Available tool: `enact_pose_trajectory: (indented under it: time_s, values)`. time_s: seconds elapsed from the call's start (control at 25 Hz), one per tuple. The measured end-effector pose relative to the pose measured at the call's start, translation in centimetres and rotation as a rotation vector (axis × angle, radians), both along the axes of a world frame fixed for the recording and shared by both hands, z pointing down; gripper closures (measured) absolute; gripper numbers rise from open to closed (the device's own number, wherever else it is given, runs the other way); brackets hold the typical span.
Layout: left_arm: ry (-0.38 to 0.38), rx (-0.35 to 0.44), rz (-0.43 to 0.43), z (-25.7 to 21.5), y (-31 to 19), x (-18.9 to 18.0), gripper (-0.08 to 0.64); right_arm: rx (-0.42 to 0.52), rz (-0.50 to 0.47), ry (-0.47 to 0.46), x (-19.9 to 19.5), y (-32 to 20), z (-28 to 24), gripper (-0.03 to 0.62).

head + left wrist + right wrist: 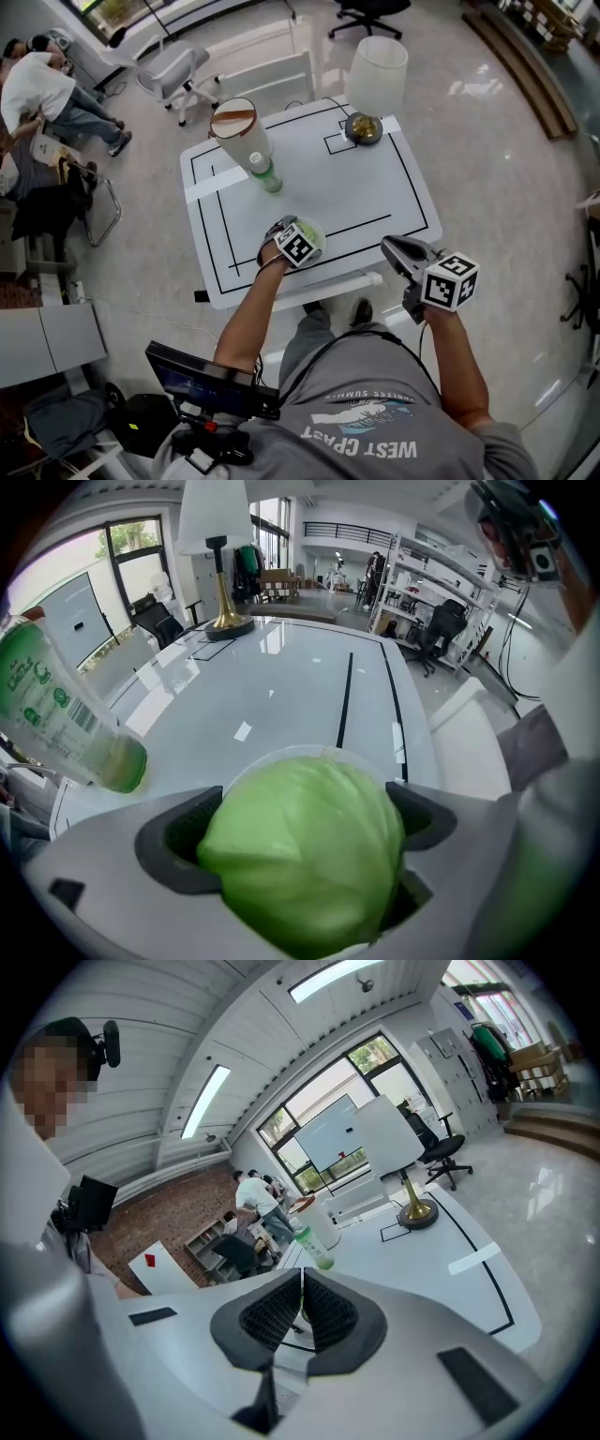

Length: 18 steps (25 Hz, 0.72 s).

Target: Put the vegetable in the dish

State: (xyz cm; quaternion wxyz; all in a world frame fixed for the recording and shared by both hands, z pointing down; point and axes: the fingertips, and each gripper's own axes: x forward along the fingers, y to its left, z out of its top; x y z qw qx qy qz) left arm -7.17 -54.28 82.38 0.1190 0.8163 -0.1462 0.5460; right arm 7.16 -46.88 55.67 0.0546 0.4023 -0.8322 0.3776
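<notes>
Green cabbage sits at the 6 o'clock edge of the white table, under the left gripper; right gripper held off the table at 4 o'clock.

Left gripper view: jaws clamp the cabbage from both sides; clear dish rim just behind it; bottle at 9 o'clock.

Right gripper view: jaws pressed together, nothing between.

The person's grey T-shirt carries white print, upside down in the head view: "WEST", then a word that looks like "COAST". The green bottle's label shows a barcode and white lettering too blurred to read. Black-and-white square markers cover the left cube and the right cube.
</notes>
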Motion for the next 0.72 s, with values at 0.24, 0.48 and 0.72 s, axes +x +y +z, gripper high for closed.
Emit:
enact_pose_trajectory:
  time_s: [0.24, 0.48, 0.72]
  values:
    - [-0.022, -0.014, 0.0, 0.1, 0.1, 0.0, 0.012, 0.019, -0.011, -0.001, 1.2, 1.1, -1.0, 0.583]
    - [-0.018, -0.005, -0.041, 0.2, 0.2, -0.8, 0.011, 0.033, -0.022, 0.007, 3.0, 2.5, -1.5, 0.583]
    - [0.028, 0.033, -0.082, -0.1, 0.9, -1.5, 0.011, 0.031, -0.04, 0.011, 3.2, 3.7, -1.5, 0.583]
